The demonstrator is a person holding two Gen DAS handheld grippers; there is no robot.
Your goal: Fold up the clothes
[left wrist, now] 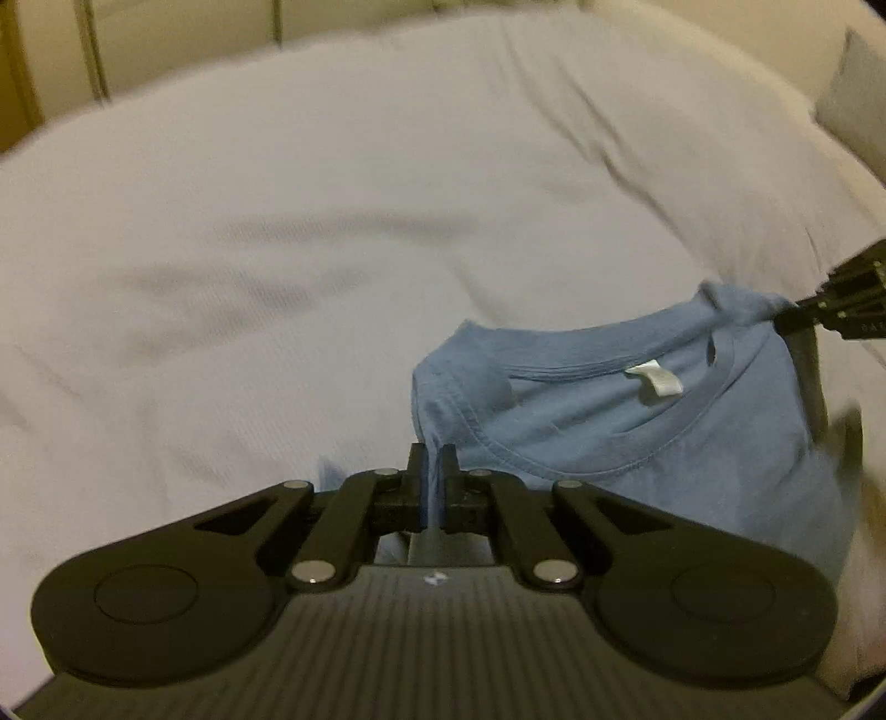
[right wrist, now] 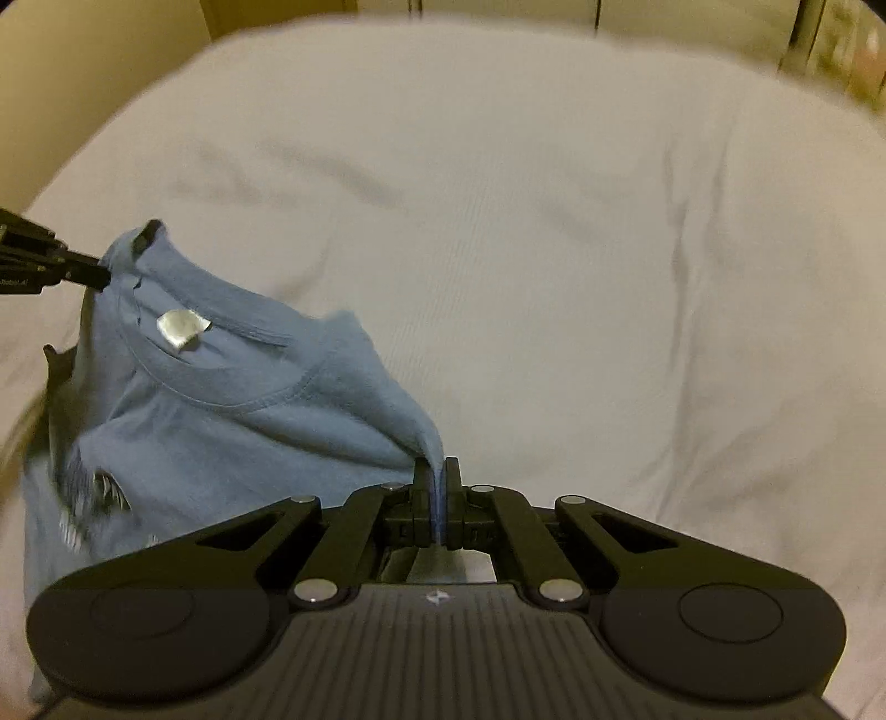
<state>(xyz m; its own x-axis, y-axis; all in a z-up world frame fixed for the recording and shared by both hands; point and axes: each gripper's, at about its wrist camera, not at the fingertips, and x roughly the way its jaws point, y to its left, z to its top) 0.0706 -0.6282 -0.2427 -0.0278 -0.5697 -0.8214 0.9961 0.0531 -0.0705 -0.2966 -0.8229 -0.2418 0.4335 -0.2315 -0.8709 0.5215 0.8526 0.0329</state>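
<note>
A blue T-shirt (left wrist: pixel 653 426) hangs stretched between my two grippers above a white bed sheet (left wrist: pixel 249 249). Its round collar faces the cameras, with a white label (left wrist: pixel 656 379) inside the neck. My left gripper (left wrist: pixel 432 459) is shut on the shirt's shoulder at one side. In the left wrist view my right gripper (left wrist: pixel 786 318) pinches the other shoulder at the far right. In the right wrist view the right gripper (right wrist: pixel 437 471) is shut on blue cloth of the T-shirt (right wrist: pixel 221 421), and the left gripper (right wrist: pixel 102 274) holds the opposite shoulder at the far left. A dark print (right wrist: pixel 94 493) shows on the shirt's chest.
The wrinkled white bed sheet (right wrist: pixel 554 249) spreads wide beyond the shirt. A pillow (left wrist: pixel 853 94) lies at the far right corner of the bed. Beige walls and furniture (right wrist: pixel 830 44) stand past the bed's far edge.
</note>
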